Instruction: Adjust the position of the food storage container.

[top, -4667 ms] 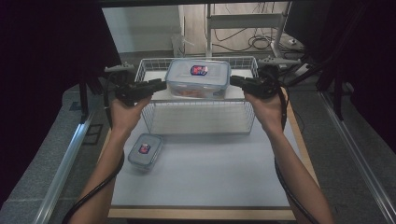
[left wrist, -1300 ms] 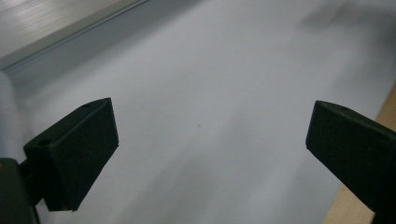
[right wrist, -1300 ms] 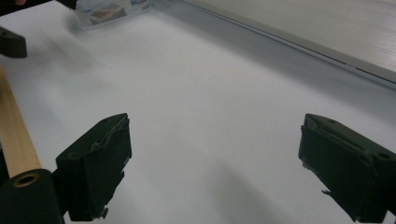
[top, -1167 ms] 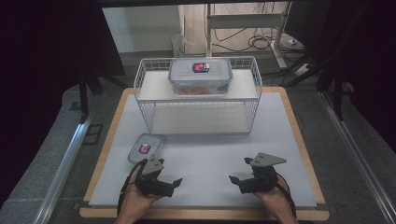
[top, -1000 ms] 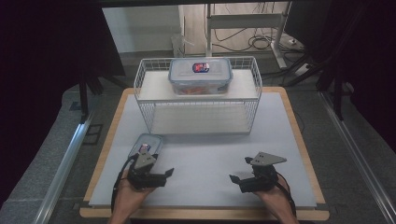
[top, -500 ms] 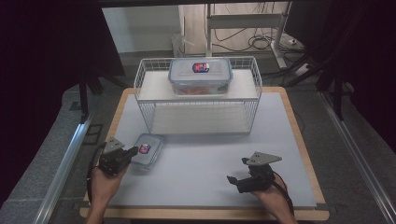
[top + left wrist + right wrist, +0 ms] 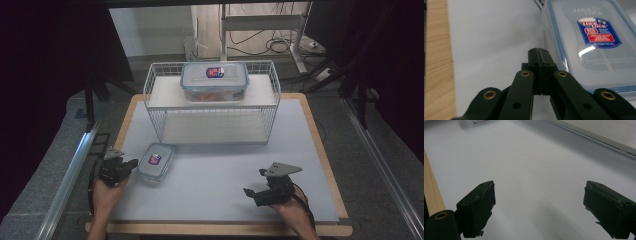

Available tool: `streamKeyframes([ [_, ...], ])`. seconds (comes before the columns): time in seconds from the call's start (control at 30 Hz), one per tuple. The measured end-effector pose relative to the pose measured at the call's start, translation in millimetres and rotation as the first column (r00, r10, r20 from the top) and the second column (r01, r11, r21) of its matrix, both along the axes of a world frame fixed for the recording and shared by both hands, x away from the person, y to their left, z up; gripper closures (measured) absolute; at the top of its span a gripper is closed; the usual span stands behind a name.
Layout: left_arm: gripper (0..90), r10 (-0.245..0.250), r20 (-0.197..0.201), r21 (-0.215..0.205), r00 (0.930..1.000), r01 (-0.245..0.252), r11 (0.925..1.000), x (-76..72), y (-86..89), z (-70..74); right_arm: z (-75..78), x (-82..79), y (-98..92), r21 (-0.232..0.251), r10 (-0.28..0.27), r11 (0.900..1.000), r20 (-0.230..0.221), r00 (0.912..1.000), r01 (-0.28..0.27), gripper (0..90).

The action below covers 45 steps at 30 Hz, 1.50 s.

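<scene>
- The high view looks forward and down from above the near edge of the tabletop point(image 7: 220, 180), far enough to take in all four edges and the wire rack point(image 7: 212, 102) by the far edge
- The left gripper view rides low, close to the surface near the left edge, facing along its own fingers point(image 7: 539, 62) at the small container point(image 7: 589, 45) just beside them
- The right gripper view sits close above bare white surface by the near right corner
- The high view and the left gripper view share that small container point(image 7: 156, 161)
</scene>
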State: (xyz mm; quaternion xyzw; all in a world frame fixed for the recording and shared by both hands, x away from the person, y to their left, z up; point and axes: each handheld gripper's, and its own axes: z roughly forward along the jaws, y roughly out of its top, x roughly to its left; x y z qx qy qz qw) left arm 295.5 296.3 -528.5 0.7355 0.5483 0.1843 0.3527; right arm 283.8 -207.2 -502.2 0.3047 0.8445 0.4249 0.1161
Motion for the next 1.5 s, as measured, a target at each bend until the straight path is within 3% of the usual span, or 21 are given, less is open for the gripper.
streamKeyframes([
  [0.33, 89.6, -0.056, -0.013, 0.005, 0.9983, 0.056, 0.9984, -4.5, -16.0, 0.9, -0.6, 0.3, -1.2, -0.004, -0.002, 1.0, -0.005, 1.0, 0.002, 10.9],
  [0.5, 89.5, -0.158, -0.023, -0.006, 0.9871, 0.158, 0.9874, -10.4, -37.7, 3.3, -0.7, 0.1, -1.3, -0.01, -0.002, 1.0, -0.005, 1.0, 0.002, 11.0],
  [0.57, 89.6, -0.175, -0.027, -0.006, 0.9842, 0.175, 0.9846, -11.2, -42.2, 3.2, -0.8, 0.2, -1.3, -0.011, -0.001, 1.0, -0.005, 1.0, 0.001, 11.0],
  [0.6, 89.5, -0.211, -0.034, -0.002, 0.9769, 0.211, 0.9775, -13.0, -52.4, 3.4, -1.1, 0.1, -1.0, -0.013, -0.001, 1.0, -0.007, 1.0, 0.001, 11.0],
  [0.63, 89.6, -0.211, -0.034, -0.002, 0.9769, 0.211, 0.9775, -13.0, -52.4, 3.4, -1.1, 0.1, -1.0, -0.013, -0.001, 1.0, -0.007, 1.0, 0.001, 11.0],
  [0.67, 89.5, -0.254, -0.043, -0.011, 0.9663, 0.254, 0.9672, -15.1, -66.6, 4.0, -1.4, 0.2, -0.8, -0.016, 0.002, 1.0, -0.007, 1.0, -0.002, 11.1],
  [0.7, 89.5, -0.254, -0.043, -0.011, 0.9663, 0.254, 0.9672, -15.1, -66.6, 4.0, -1.5, 0.2, -0.7, -0.016, 0.003, 1.0, -0.006, 1.0, -0.003, 11.1],
  [0.73, 89.5, -0.277, -0.045, -0.017, 0.9598, 0.277, 0.9608, -16.0, -74.0, 4.0, -1.5, 0.2, -0.7, -0.016, 0.003, 1.0, -0.006, 1.0, -0.003, 11.1],
  [0.83, 89.3, -0.379, -0.05, 0.005, 0.9239, 0.38, 0.9249, -17.9, -103.3, 5.3, -2.1, 0.3, 0.0, -0.019, 0.004, 1.0, -0.007, 1.0, -0.004, 11.2],
  [0.9, 89.3, -0.395, -0.051, 0.023, 0.9174, 0.396, 0.9179, -17.3, -109.7, 6.6, -2.1, 0.2, -0.2, -0.022, 0.004, 1.0, -0.009, 1.0, -0.004, 11.2],
  [0.93, 89.3, -0.39, -0.054, 0.03, 0.9192, 0.392, 0.9195, -16.3, -108.5, 7.0, -2.1, 0.1, -0.3, -0.021, 0.004, 1.0, -0.008, 1.0, -0.004, 11.2],
  [0.97, 89.3, -0.373, -0.052, 0.042, 0.9263, 0.375, 0.926, -15.0, -104.6, 7.2, -1.9, 0.0, -0.6, -0.02, 0.004, 1.0, -0.006, 1.0, -0.004, 11.2],
  [1.1, 89.5, -0.245, -0.03, 0.019, 0.9691, 0.245, 0.9693, -4.6, -70.8, 7.7, -1.9, 0.7, -1.9, -0.017, -0.001, 1.0, -0.008, 1.0, 0.001, 11.2],
  [1.13, 89.4, -0.245, -0.03, 0.019, 0.9691, 0.245, 0.9693, -4.6, -70.8, 7.7, -1.9, 0.7, -1.9, -0.017, -0.001, 1.0, -0.008, 1.0, 0.001, 11.2],
  [1.17, 89.5, -0.183, -0.011, -0.009, 0.9831, 0.183, 0.9831, 6.4, -54.5, 6.7, -2.7, 1.5, -1.2, -0.016, -0.002, 1.0, -0.016, 0.9999, 0.002, 11.2],
  [1.2, 89.5, -0.183, -0.011, -0.009, 0.9831, 0.183, 0.9831, 6.4, -54.5, 6.7, -3.3, 1.9, -0.5, -0.016, -0.002, 1.0, -0.017, 0.9998, 0.001, 11.1],
  [1.23, 89.5, -0.148, -0.012, -0.06, 0.9889, 0.147, 0.9873, 18.2, -45.9, 2.9, -3.9, 2.2, 0.6, -0.015, -0.001, 1.0, -0.019, 0.9998, 0.001, 11.2],
  [1.33, 89.4, -0.143, -0.018, -0.061, 0.9896, 0.141, 0.9881, 29.3, -45.8, -1.2, -5.0, 1.6, 4.4, -0.022, 0.006, 1.0, -0.022, 0.9997, -0.006, 11.3],
  [1.37, 89.3, -0.16, -0.021, -0.056, 0.9869, 0.159, 0.9857, 38.6, -50.9, -4.2, -5.3, 1.4, 5.5, -0.024, 0.009, 1.0, -0.022, 0.9997, -0.01, 11.4],
  [1.4, 89.0, -0.16, -0.021, -0.056, 0.9869, 0.159, 0.9857, 38.6, -50.9, -4.2, -5.3, 1.4, 5.5, -0.024, 0.009, 1.0, -0.022, 0.9997, -0.01, 11.4],
  [1.5, 88.3, -0.215, -0.034, -0.038, 0.976, 0.214, 0.9761, 45.0, -67.9, -7.6, -6.2, 1.3, 6.6, -0.026, 0.001, 1.0, -0.02, 0.9998, -0.001, 12.1],
])
